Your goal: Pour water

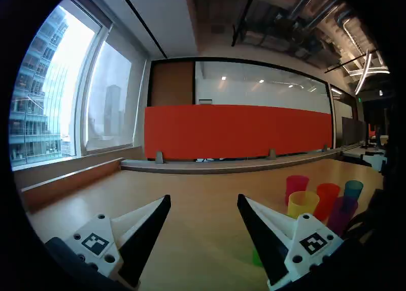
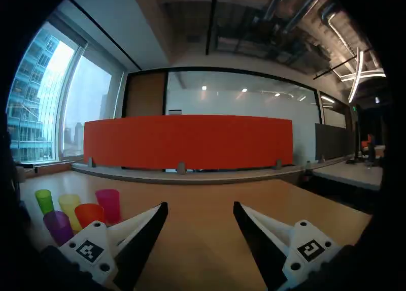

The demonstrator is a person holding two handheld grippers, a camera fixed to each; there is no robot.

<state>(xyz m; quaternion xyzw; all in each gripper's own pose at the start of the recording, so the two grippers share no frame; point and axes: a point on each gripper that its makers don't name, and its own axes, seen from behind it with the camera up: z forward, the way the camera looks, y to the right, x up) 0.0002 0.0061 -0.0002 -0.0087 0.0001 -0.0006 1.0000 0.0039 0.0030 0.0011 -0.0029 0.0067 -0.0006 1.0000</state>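
Note:
In the left gripper view a cluster of plastic cups stands on the wooden table to the right: a pink cup [image 1: 296, 185], a yellow cup [image 1: 302, 203], an orange cup [image 1: 327, 198], a teal cup [image 1: 353, 189] and a purple cup [image 1: 341, 214]. My left gripper [image 1: 203, 209] is open, nothing between its fingers, left of the cups. In the right gripper view the cups sit at lower left: green cup [image 2: 44, 199], yellow cup [image 2: 69, 207], pink cup [image 2: 108, 204], orange cup [image 2: 89, 214], purple cup [image 2: 57, 225]. My right gripper [image 2: 200, 213] is open and empty.
The wooden table [image 1: 203, 189] runs back to an orange divider panel [image 1: 238, 131]. Large windows [image 1: 56, 98] are on the left. Another desk [image 2: 350, 174] stands at the right. A green object [image 1: 257, 258] peeks out beside the left gripper's right finger.

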